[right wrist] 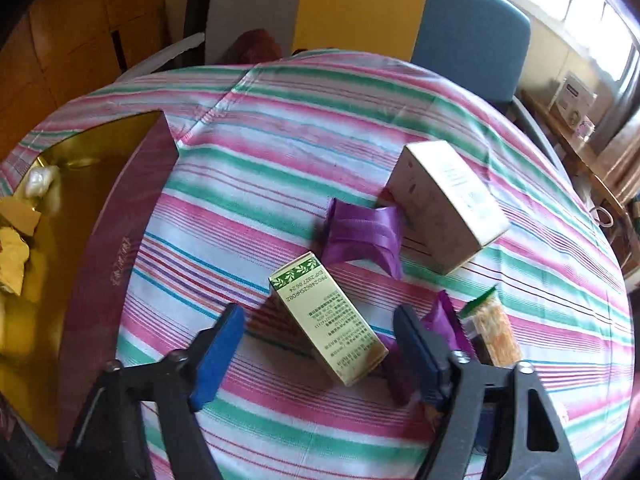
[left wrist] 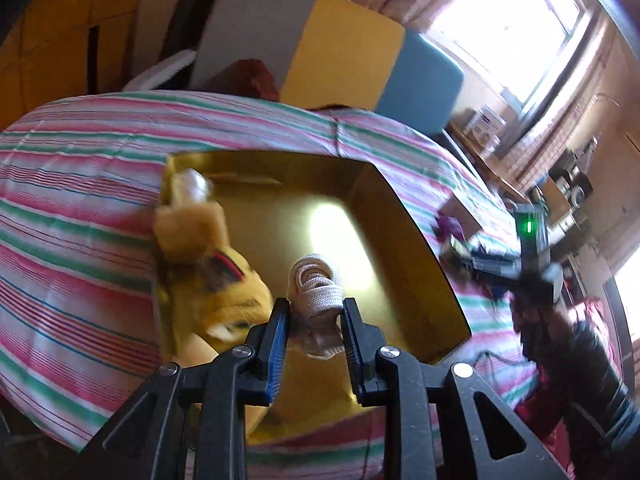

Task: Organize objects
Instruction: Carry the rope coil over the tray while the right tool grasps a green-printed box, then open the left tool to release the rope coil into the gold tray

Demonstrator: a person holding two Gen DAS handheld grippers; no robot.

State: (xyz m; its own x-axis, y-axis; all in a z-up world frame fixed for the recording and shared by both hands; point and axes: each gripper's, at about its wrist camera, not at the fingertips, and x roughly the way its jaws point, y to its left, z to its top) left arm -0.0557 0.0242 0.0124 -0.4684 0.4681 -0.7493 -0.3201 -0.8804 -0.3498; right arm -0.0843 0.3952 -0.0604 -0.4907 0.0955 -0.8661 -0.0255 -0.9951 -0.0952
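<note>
My left gripper [left wrist: 314,306] is shut on a coil of white rope [left wrist: 316,286] and holds it over the open gold-lined box [left wrist: 400,240]. A yellow plush toy [left wrist: 216,284] lies at the box's left side, with a white crumpled item [left wrist: 194,188] in the far left corner. My right gripper [right wrist: 320,320] is open, its fingers on either side of a small green-and-cream carton [right wrist: 328,320] lying on the striped tablecloth [right wrist: 280,152]. The box also shows at the left of the right wrist view [right wrist: 104,248].
Beyond the carton lie a purple ribbon [right wrist: 362,236] and a larger cream box [right wrist: 444,204]. A purple packet [right wrist: 444,320] and a clear snack packet [right wrist: 494,332] lie to its right. Grey, yellow and blue chair backs [right wrist: 360,4] stand behind the table.
</note>
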